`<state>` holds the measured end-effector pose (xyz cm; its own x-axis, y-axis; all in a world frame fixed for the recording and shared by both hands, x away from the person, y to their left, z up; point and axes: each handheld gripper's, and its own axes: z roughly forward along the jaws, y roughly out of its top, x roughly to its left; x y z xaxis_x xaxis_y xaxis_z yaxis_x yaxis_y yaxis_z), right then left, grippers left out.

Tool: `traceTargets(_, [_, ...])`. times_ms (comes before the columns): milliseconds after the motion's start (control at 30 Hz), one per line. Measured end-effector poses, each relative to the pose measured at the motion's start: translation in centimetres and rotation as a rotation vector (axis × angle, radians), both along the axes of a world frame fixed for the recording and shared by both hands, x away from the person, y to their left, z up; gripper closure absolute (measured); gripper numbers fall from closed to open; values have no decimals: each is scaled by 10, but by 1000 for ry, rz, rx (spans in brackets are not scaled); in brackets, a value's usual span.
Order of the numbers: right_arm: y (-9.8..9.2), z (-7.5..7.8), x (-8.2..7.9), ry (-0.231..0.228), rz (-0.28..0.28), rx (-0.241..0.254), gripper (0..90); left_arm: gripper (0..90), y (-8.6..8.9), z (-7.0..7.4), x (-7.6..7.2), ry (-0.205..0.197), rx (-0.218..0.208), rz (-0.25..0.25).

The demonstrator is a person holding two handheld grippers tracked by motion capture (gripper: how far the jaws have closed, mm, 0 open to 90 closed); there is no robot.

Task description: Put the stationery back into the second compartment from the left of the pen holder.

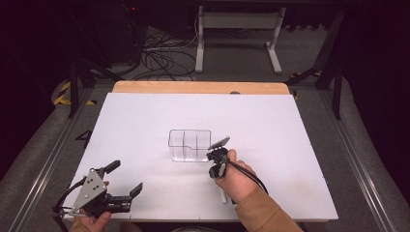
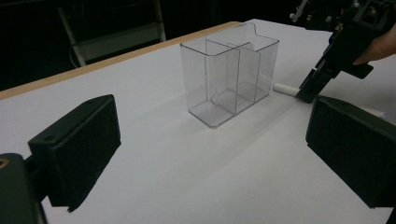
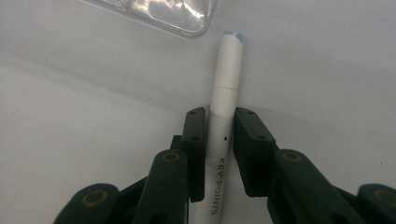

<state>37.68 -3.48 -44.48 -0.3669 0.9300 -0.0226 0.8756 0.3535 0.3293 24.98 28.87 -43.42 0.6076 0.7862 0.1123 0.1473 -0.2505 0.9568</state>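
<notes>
White tabletop (image 1: 145, 116). Left gripper (image 1: 126, 180) sits idle near the front-left corner, jaws apart, nothing between them. Clear organizer (image 1: 189, 145) stands mid-table. Right gripper (image 3: 219, 135) clamps the white pen (image 3: 226, 88) lying flat beside it, probably for lifting in.

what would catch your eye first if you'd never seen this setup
The clear three-compartment organizer standing empty near the middle of the white table. Just right of it, the right tool is closed around a white marker printed KEY POINTS, lying on the table with its tip close to the organizer's corner. The left tool sits open near the table's front-left corner.
</notes>
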Motion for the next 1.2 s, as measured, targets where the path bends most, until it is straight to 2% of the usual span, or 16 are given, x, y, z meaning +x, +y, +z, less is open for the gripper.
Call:
traceTargets(300, [0, 0, -1, -22, -2, 4, 778, 38, -1, 0, 0, -1, -10, -1])
traceTargets(500, [-3, 1, -3, -35, 5, 1, 780, 38, 0, 0, 0, -1, 0, -3])
traceTargets(633, [-9, 8, -5, -57, 3, 30, 780, 38, 0, 0, 0, 3, 0, -3])
traceTargets(733, [-13, 15, -8, -82, 8, 58, 780, 38, -1, 0, 0, 6, -1, -2])
traceTargets(967, [-25, 33, -18, -176, 42, 122, 780, 38, -1, -1, 1, 10, -4, 0])
traceTargets(1000, [-26, 35, -19, -175, 38, 127, 780, 38, -1, -1, 1, 11, -4, 0])
traceTargets(1200, [-34, 46, -22, -256, 76, 178, 780, 38, -1, -1, 1, 10, -5, 1])
